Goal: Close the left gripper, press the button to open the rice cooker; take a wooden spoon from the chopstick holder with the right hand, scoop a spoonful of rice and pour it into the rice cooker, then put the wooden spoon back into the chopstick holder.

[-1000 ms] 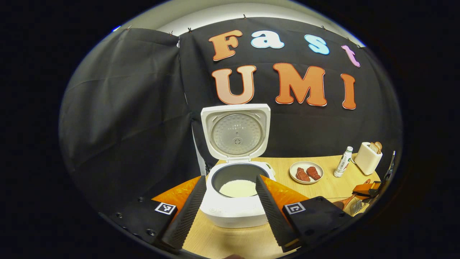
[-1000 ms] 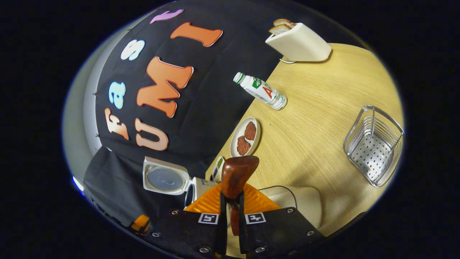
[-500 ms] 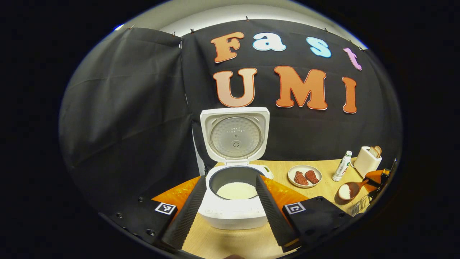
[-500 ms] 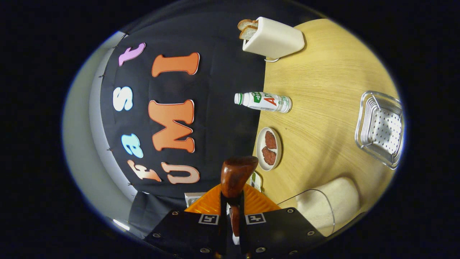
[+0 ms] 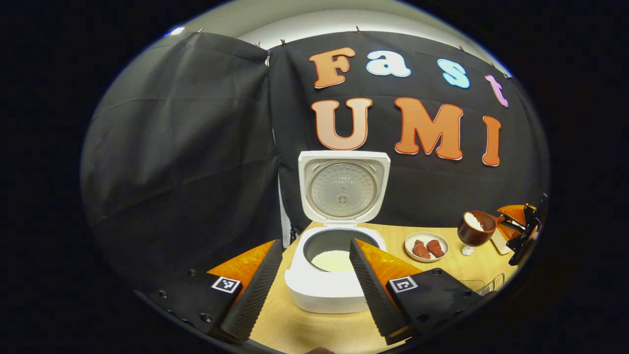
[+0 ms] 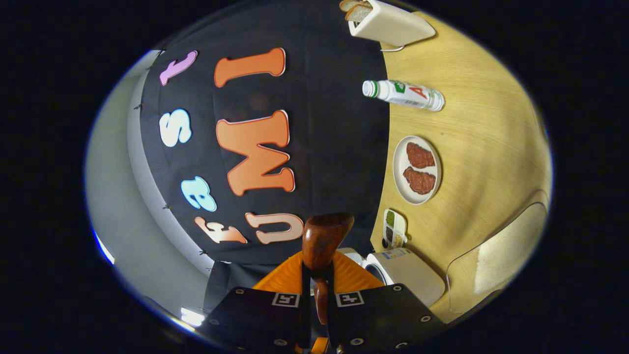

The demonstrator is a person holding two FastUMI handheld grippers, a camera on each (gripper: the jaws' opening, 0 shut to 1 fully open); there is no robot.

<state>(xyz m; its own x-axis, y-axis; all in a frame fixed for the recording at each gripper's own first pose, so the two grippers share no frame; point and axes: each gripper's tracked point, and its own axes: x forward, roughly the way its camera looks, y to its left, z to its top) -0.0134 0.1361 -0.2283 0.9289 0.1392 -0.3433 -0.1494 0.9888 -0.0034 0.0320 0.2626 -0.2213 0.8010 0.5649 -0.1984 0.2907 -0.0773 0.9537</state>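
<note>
We see a pale wood surface [image 5: 457, 263] against black cloth. The rice cooker [image 5: 334, 280] stands open at its left end, rice inside. Left hand-held gripper [image 5: 314, 287] spread, empty. Right hand-held gripper [image 6: 318, 295] clamps the wooden spoon [image 6: 322, 241], rice-filled, raised. Bottle [image 6: 404, 94] label unreadable.

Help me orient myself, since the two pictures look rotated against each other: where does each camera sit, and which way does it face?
Left gripper view: rides on the left claw, level, facing the open rice cooker; its own two fingers show, spread.
Right gripper view: rides on the right claw, rolled sideways so the table stands at the right; its fingers clamp the wooden spoon.
Shared: rice cooker, plate of meat, spoon.
</note>
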